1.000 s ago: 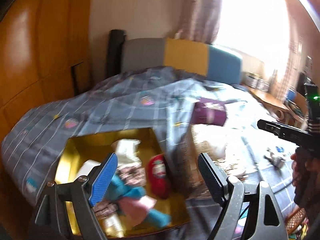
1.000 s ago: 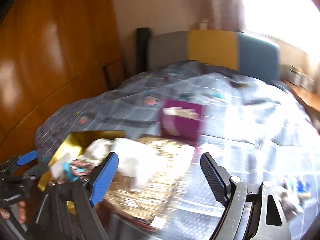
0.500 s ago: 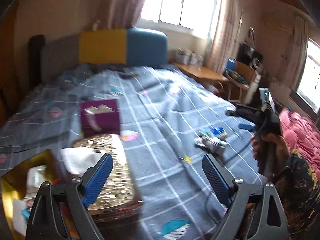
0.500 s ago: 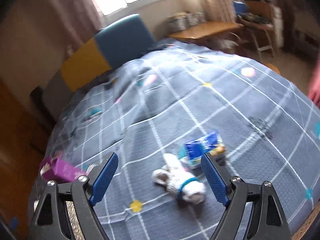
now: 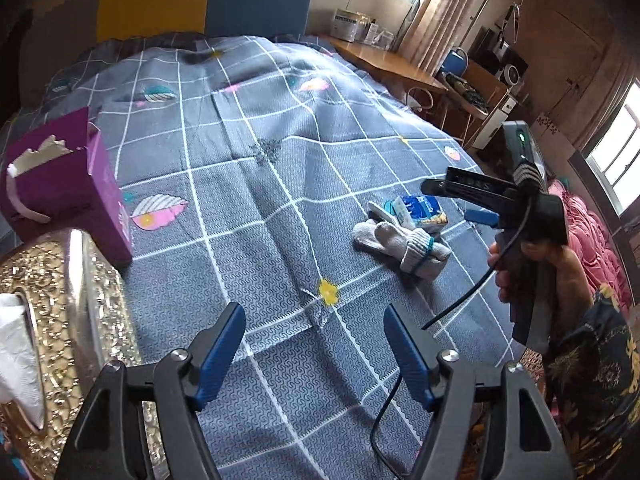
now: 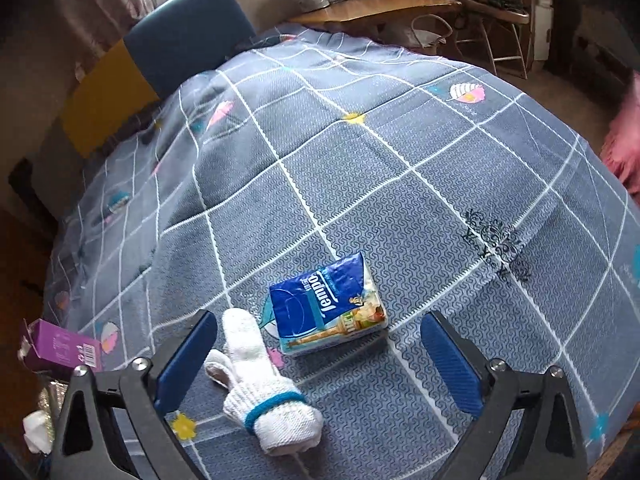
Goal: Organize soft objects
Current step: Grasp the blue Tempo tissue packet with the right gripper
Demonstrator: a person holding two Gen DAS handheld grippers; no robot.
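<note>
Right claw (image 6: 320, 354) hangs over the bed (image 6: 400, 184), jaws just spread wide and gripping nothing, the rolled white glove (image 6: 266, 392) and the blue tissue pack (image 6: 328, 306) lying touching each other on the quilt beneath it. Left claw (image 5: 314, 354) is released too, jaws just narrowed a little, bare quilt between them, well short of the pair. Away to the left sit a purple box (image 5: 64, 184) and a gold tissue box (image 5: 72, 344). Two soft things left to collect, I'd say, and neither is lifted yet.
</note>
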